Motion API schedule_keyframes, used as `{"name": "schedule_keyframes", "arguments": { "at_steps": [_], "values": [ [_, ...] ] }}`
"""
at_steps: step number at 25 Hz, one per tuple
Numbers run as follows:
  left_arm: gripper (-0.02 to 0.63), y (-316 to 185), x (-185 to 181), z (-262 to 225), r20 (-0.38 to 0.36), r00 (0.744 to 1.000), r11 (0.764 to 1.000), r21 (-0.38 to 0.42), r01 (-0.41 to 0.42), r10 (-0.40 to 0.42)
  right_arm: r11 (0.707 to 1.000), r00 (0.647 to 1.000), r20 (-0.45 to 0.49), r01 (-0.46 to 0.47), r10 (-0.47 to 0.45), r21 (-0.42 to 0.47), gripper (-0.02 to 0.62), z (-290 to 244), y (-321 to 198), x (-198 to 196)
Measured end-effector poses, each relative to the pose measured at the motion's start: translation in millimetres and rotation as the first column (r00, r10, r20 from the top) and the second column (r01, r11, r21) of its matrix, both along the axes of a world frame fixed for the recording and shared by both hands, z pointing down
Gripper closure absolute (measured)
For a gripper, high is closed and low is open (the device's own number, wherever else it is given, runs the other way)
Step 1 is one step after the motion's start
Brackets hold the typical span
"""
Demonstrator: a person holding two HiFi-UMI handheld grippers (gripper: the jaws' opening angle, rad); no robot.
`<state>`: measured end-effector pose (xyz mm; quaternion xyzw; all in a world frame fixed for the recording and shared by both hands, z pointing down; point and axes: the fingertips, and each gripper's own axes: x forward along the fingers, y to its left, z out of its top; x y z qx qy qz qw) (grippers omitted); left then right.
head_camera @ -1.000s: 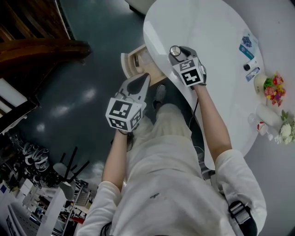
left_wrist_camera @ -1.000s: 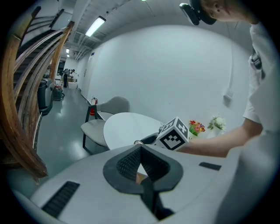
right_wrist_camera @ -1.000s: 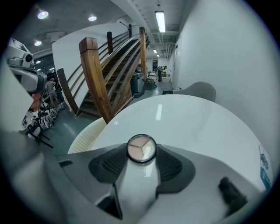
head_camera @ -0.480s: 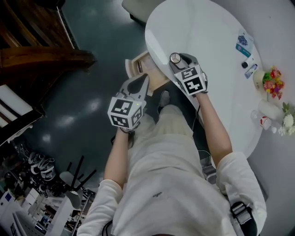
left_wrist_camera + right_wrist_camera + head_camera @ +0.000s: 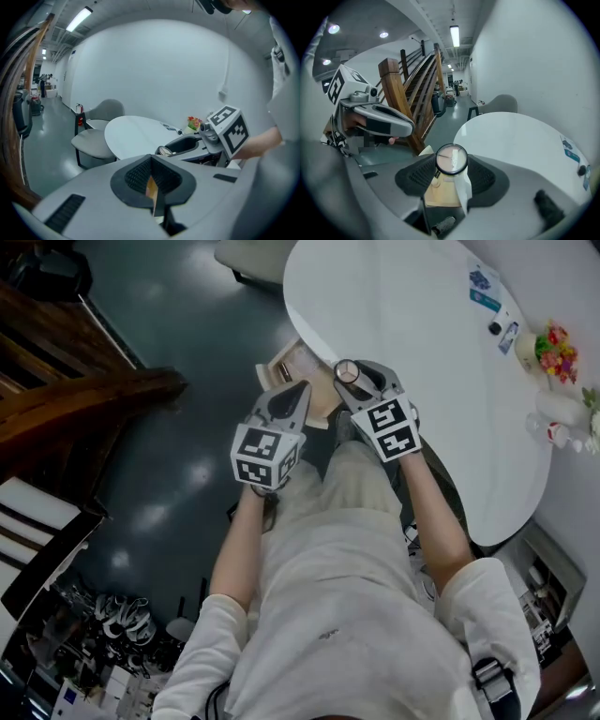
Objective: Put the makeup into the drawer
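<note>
A small round compact with a clear lid sits between the pads of my right gripper, which is shut on it. It hangs at the near edge of the white round table, just right of the open wooden drawer. In the right gripper view the compact fills the gap of the right gripper, with the drawer below. My left gripper points at the drawer with its jaws together and nothing held. Its pads meet in a thin slit.
Several small makeup items and a flower pot stand at the table's far edge. A grey chair stands beside the table. A wooden staircase rises at the left. The person's legs are under both grippers.
The right gripper has come off the table's edge with the compact and stands closer to the drawer. The left gripper has moved in toward the right one.
</note>
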<state>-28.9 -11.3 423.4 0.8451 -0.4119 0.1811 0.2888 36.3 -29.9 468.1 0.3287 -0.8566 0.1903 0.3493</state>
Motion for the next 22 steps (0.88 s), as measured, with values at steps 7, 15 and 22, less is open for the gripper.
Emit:
{"name": "schedule_keyframes", "arguments": {
  "at_steps": [7,15,22],
  "values": [
    [0.598,-3.1,-32.9,24.8,0.013,0.976,0.976,-0.025,-0.218,0.219,0.987,0.986,0.056,-0.16,0.16,-0.005,0.383,4.9,28.4,-46.3],
    [0.598,-0.6,-39.8,71.3,0.041,0.914,0.915,-0.041,-0.402,0.404,0.972,0.973,-0.005,-0.23,0.23,-0.036,0.383,69.3,56.6,-68.6],
    [0.598,-6.2,-34.2,113.9,0.052,0.891,0.893,-0.041,-0.449,0.45,0.986,0.983,-0.086,-0.165,0.161,-0.032,0.383,135.2,39.1,-63.5]
  ]
}}
